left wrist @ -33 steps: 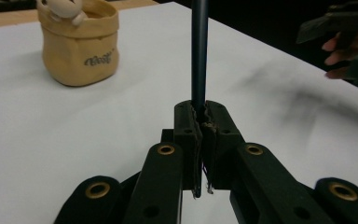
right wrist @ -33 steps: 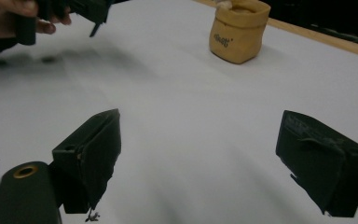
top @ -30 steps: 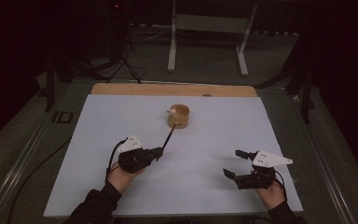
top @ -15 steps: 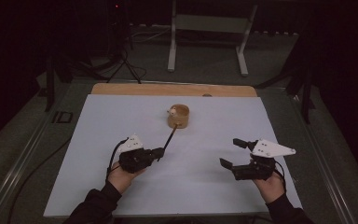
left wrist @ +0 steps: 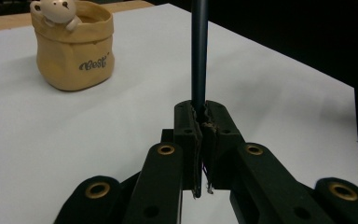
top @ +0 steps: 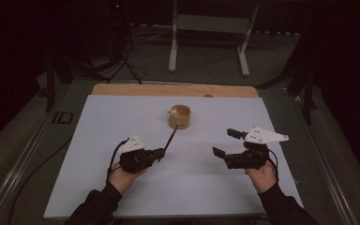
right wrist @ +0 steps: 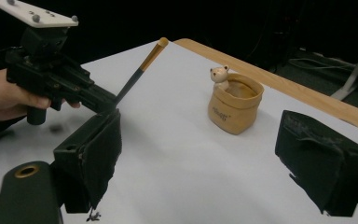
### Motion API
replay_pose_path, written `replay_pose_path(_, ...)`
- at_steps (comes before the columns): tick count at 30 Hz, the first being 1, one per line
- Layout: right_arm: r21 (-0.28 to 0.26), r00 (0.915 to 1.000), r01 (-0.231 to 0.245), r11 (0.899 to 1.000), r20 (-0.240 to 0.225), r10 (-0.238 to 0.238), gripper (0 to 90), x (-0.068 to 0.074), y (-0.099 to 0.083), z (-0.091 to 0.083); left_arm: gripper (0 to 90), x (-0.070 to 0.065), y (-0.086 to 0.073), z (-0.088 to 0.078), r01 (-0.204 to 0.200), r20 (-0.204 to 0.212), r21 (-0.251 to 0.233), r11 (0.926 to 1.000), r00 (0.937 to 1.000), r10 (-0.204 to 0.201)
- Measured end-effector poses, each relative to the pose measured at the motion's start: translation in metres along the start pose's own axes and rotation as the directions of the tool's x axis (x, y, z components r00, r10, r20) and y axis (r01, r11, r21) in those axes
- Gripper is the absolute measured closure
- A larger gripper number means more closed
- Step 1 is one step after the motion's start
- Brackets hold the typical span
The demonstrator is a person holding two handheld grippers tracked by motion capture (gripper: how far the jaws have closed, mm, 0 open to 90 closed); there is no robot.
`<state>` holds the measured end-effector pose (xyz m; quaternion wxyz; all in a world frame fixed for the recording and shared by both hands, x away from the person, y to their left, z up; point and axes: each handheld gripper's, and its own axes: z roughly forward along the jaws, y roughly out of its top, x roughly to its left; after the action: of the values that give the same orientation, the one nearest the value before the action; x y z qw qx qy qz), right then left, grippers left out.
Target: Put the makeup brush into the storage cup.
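Altogether two grippers, left gripper (top: 160, 153) clamping one pen (top: 168, 140), one pot (top: 180, 117)

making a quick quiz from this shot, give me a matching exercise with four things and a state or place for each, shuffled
Things:
1. left gripper
2. right gripper
3. brush
4. bear pot

States or places:
A. stands on the white sheet near the wooden edge, a small bear figure at its rim
B. jaws wide apart, nothing between them
C. clamped by its dark handle, its tan end pointing toward the pot
D. jaws shut on a thin dark handle

Pairs: 1-D, 2-B, 3-C, 4-A
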<state>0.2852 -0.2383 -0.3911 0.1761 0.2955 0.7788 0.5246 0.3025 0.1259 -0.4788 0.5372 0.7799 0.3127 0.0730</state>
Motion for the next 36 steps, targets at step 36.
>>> replay_pose_path(36,0.018,0.9335,-0.340,0.940,-0.116,0.339,15.2,0.023,0.023,0.084,85.9,-0.001,0.000,0.002,0.000,0.014,0.001,1.0000,0.9999,0.000)
